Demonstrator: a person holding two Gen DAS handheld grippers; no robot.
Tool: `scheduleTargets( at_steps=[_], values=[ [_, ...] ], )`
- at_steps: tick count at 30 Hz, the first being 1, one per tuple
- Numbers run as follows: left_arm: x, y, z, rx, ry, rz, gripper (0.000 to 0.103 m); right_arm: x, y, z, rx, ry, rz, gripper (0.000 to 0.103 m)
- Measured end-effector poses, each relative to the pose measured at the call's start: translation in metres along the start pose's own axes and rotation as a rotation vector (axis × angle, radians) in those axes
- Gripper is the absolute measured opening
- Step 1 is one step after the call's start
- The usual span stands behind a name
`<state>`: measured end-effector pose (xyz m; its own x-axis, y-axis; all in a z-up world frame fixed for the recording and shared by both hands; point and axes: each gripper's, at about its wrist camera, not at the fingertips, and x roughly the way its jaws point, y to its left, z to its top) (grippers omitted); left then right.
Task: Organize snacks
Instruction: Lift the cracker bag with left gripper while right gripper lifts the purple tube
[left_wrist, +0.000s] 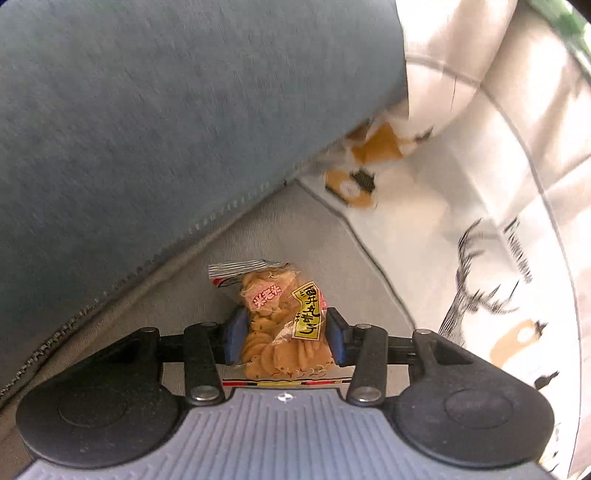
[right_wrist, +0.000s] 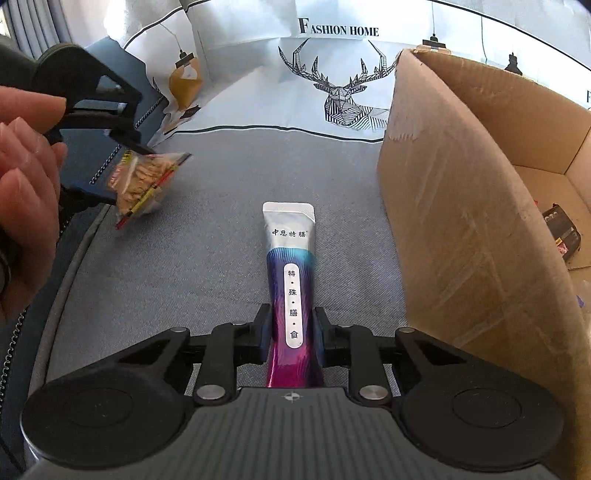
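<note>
My left gripper (left_wrist: 282, 328) is shut on a clear bag of rice crackers (left_wrist: 277, 317) with yellow and red labels, held above the grey sofa seat. The right wrist view shows that bag (right_wrist: 146, 181) hanging from the left gripper (right_wrist: 110, 170) at the left. My right gripper (right_wrist: 290, 332) is shut on a long silver, blue and magenta snack pouch (right_wrist: 291, 280) that points forward over the seat. An open cardboard box (right_wrist: 461, 229) stands close on the right.
The box holds a dark packet (right_wrist: 561, 229). A white cushion with a deer print (right_wrist: 343, 92) leans at the back. A blue-grey cushion (left_wrist: 166, 129) fills the upper left of the left wrist view. The grey seat (right_wrist: 203, 266) spreads between.
</note>
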<state>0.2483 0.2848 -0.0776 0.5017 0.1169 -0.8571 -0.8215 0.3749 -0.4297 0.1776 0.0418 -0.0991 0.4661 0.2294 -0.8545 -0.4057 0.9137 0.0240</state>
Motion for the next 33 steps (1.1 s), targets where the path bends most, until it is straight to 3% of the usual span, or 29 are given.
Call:
scheduleTargets(
  at_steps=[8,15,20,33],
  values=[
    [0.019,-0.002,0.000,-0.015,0.029,-0.004,0.063,0.009,-0.003,0.000,0.016,0.024,-0.020,0.031],
    [0.026,-0.002,0.000,0.012,0.018,0.002,0.061,0.010,-0.001,0.000,-0.012,0.011,-0.028,0.031],
    [0.021,-0.005,0.001,0.023,0.011,0.003,0.055,0.006,-0.002,0.001,-0.007,0.001,-0.008,0.024],
    [-0.030,-0.006,-0.012,0.126,-0.092,-0.016,0.053,-0.045,0.000,0.004,-0.048,-0.165,0.031,0.023]
  ],
)
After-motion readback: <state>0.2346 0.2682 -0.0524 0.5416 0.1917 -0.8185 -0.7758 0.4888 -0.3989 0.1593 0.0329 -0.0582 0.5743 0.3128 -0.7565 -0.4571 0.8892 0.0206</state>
